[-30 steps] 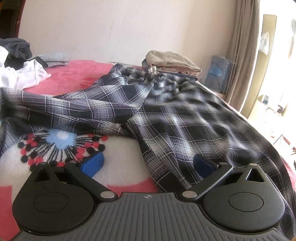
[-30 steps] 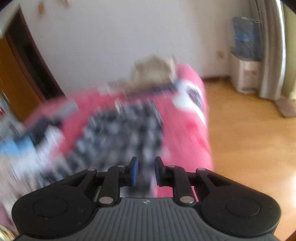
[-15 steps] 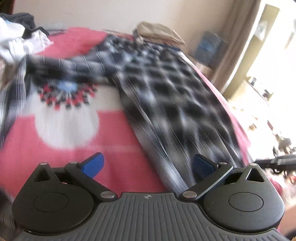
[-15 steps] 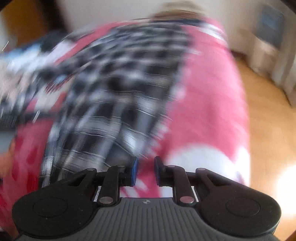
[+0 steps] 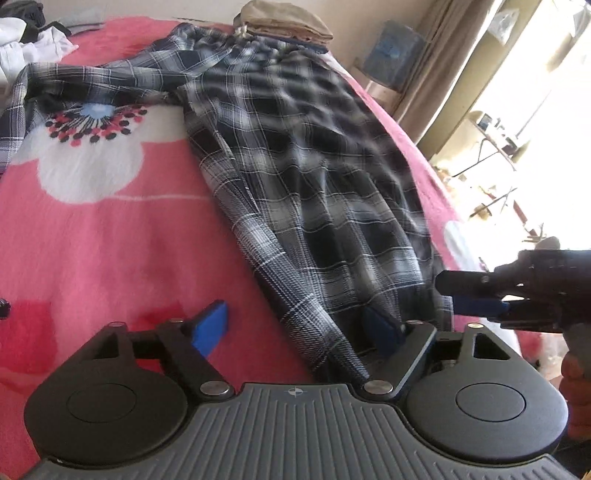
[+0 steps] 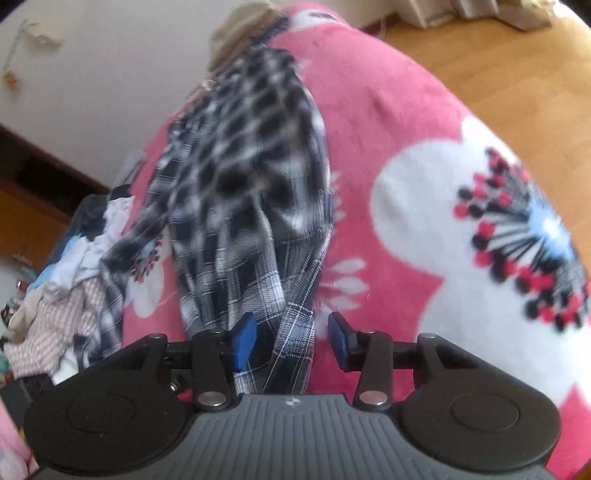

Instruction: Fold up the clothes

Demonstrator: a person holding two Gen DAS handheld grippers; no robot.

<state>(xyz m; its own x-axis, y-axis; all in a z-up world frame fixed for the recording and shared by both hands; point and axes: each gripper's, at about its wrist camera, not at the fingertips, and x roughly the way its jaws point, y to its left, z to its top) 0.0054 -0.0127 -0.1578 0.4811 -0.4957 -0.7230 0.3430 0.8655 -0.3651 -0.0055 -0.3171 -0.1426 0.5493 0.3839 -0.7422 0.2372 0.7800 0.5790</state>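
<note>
I see one plaid shirt (image 5: 317, 177) on the bed (image 5: 110, 236), its hem between both grippers' wide jaws: left gripper (image 5: 295, 328), right gripper (image 6: 291, 339). One folded stack (image 5: 284, 22) sits far ahead.

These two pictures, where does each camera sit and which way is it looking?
Left wrist: on the left gripper, open, looking along the bed over the plaid shirt; the right gripper shows at right.
Right wrist: on the right gripper, open astride the shirt's hem, facing the wall.
Shared: shirt, pink blanket, folded pile.
</note>
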